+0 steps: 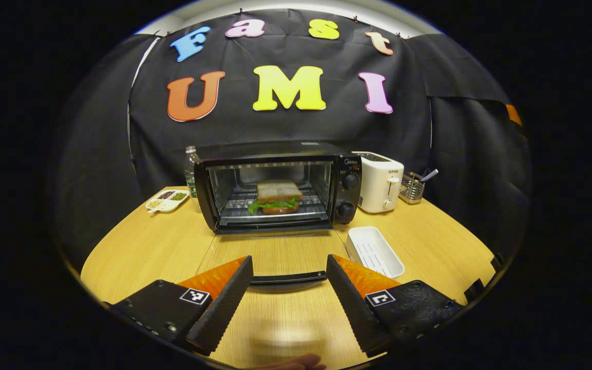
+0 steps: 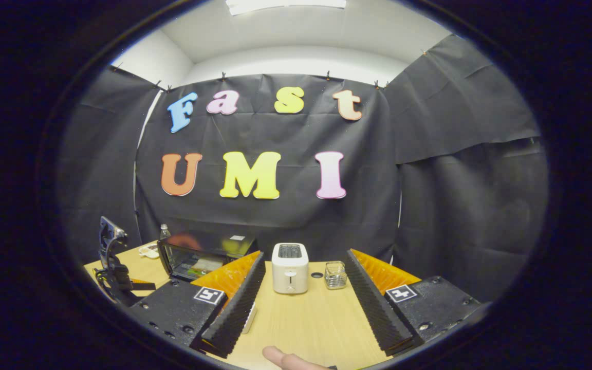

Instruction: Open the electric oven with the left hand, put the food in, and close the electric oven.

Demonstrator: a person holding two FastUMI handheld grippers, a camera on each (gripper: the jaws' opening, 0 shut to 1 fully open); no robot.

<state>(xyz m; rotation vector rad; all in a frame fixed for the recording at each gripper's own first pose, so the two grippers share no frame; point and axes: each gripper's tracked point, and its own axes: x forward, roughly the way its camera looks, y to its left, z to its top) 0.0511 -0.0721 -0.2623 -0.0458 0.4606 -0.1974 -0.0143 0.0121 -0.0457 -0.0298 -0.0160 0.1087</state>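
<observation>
left gripper view: my left gripper (image 1: 288,288) sits wide apart, nothing between the fingers except the oven door's handle (image 1: 288,279), a dark bar running across the gap just ahead of the fingertips. can't tell if either finger touches it. the door is dropped flat toward me, glass so clear i see the wooden table (image 1: 147,246) through it. the electric oven (image 1: 275,187) stands straight ahead, cavity exposed, w/ the sandwich (image 1: 277,198) on the wire rack inside, bread on top, green leaf poking out at the left. two knobs on the oven's right panel. white toaster (image 1: 381,182) just right of the oven, wire basket (image 1: 411,188) w/ utensils beside that. white tray (image 1: 375,252) on the table nearer me, right of the door. a sectioned dish (image 1: 167,200) and a water bottle (image 1: 190,169) to the oven's left.

right gripper view: my right gripper (image 2: 301,303) is also spread wide, holding nothing, above the table, aimed at the toaster and basket. oven is off to the left, partly behind my left finger. the other gripper (image 2: 113,259) shows at the far left edge. a fingertip (image 2: 280,355) pokes in at the bottom.
</observation>
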